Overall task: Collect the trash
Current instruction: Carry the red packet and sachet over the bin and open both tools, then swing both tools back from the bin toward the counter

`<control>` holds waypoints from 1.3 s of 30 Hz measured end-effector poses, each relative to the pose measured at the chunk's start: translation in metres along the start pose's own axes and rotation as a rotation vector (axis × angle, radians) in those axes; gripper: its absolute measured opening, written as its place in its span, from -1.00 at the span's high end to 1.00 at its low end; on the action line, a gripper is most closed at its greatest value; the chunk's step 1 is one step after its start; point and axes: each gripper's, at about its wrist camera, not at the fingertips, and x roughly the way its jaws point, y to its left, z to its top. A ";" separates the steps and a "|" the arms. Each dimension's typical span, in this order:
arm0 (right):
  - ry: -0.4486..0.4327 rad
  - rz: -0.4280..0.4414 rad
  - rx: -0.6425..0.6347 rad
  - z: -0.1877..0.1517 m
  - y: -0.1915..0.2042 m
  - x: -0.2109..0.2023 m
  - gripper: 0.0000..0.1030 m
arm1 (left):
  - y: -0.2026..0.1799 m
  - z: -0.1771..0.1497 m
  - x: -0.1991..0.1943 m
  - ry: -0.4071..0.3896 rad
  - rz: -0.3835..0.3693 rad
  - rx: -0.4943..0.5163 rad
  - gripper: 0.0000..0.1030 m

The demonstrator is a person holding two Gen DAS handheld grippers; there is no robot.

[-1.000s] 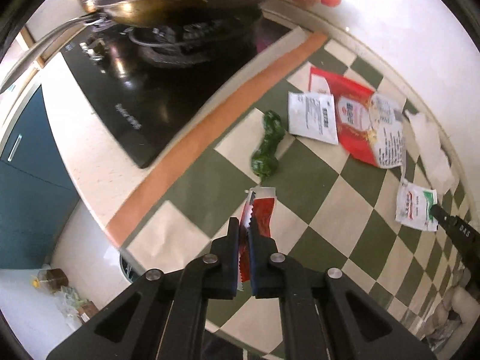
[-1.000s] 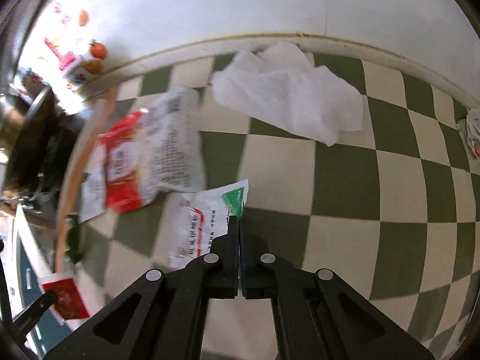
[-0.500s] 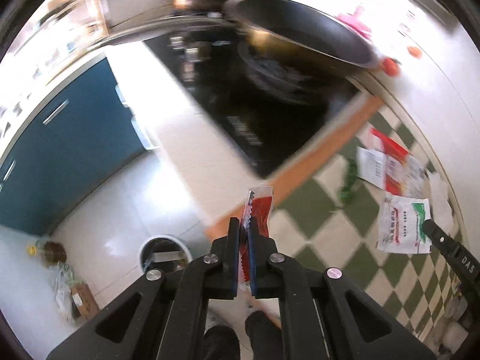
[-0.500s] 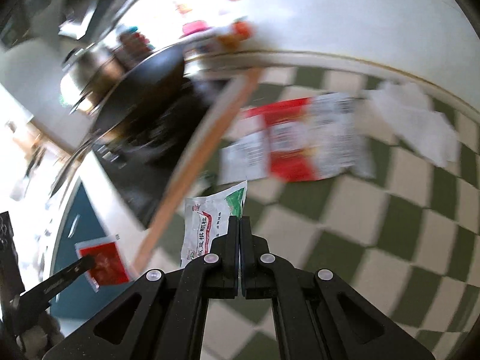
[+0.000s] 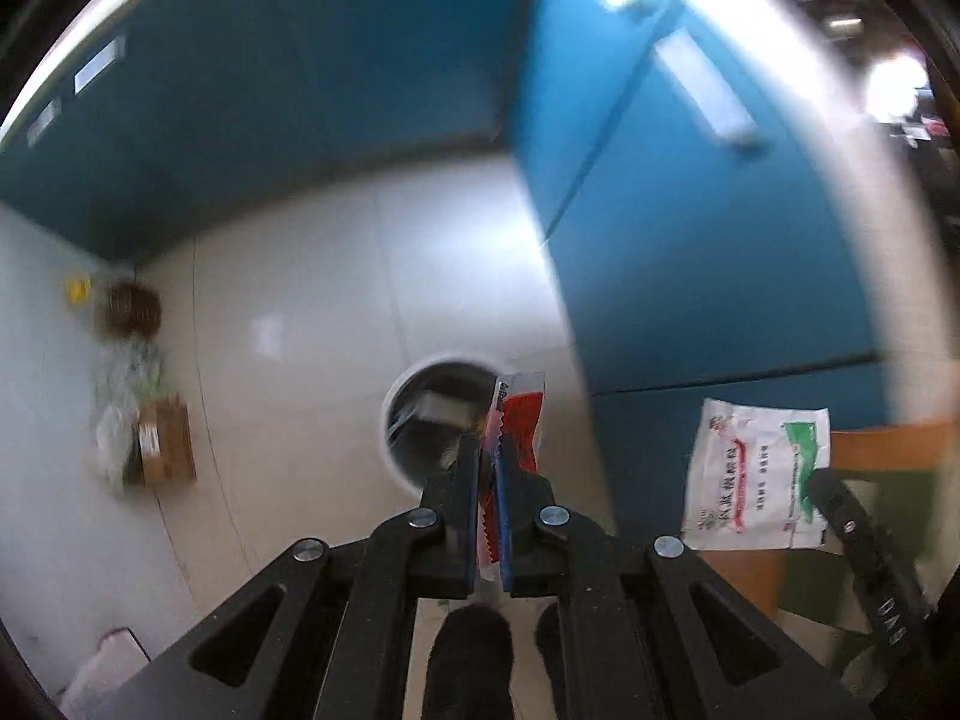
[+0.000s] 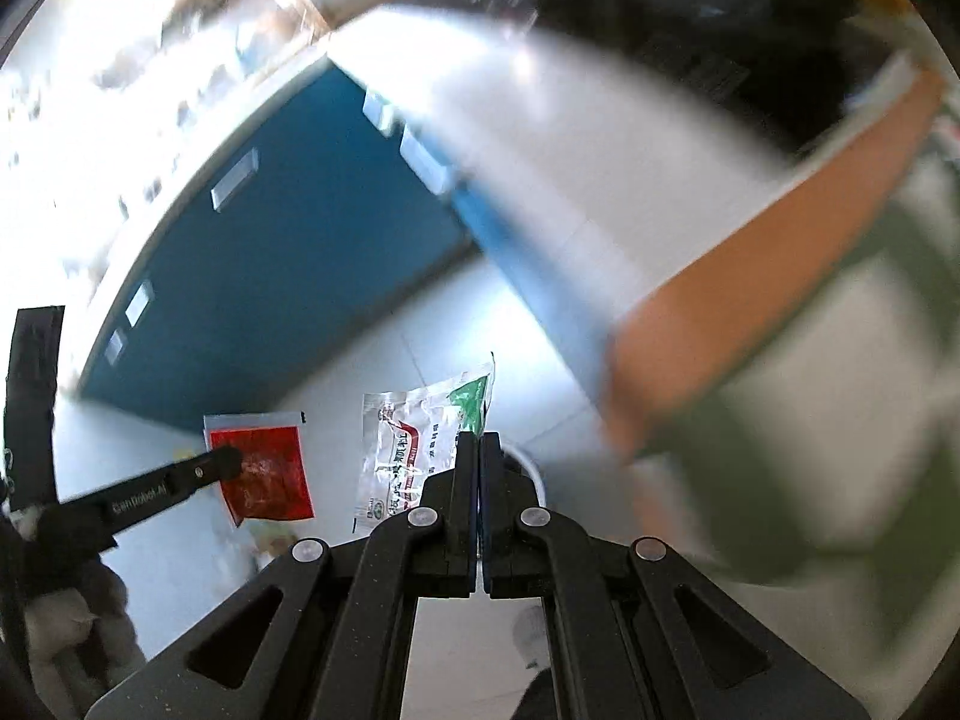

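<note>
Using the trash can [image 5: 414, 420] as our anchor here, since it's sitting on the pale floor [image 5: 288, 396] right under the action. Way off to its left, against the wall, there's a cardboard box [image 5: 165, 447] with some plastic bags [image 5: 117, 420] slumped beside it, all pretty blurry.

Our left gripper [image 5: 489, 468] is pinching the red packet [image 5: 519, 420] edge-on between its pads, jaws pressed tight on the jagged edge. We're holding that packet up in the air, and from the left wrist view it's lining up over the right side of the can's white rim. Can't really tell how high above the can it's hanging.

Moving right of the can, the blue cabinet doors [image 5: 690, 252] are filling the background. Further right still, our right gripper [image 6: 480, 450] is clamping the white packet [image 6: 414, 450] with the green corner, jaws fully pressed together on that corner. In the right wrist view the packet is dangling flat to the left of the fingers, and a bit of the can's white rim is peeking out just behind the fingertips. The red packet [image 6: 264, 468] is showing there too, off to the left.

Farthest right of the can we're seeing the counter edge, with the orange border [image 6: 774, 276] of the checkered cloth [image 6: 840, 360] smeared by motion blur.
</note>
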 end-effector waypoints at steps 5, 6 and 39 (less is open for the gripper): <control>0.134 -0.061 0.002 -0.050 0.006 0.173 1.00 | 0.058 -0.007 0.148 0.157 -0.058 -0.084 0.95; 0.155 -0.074 0.009 -0.061 0.002 0.209 1.00 | 0.066 -0.010 0.179 0.195 -0.087 -0.107 0.95; 0.311 -0.197 -0.276 -0.121 0.020 0.322 -0.96 | 0.106 -0.073 0.230 0.128 0.205 -0.085 -0.97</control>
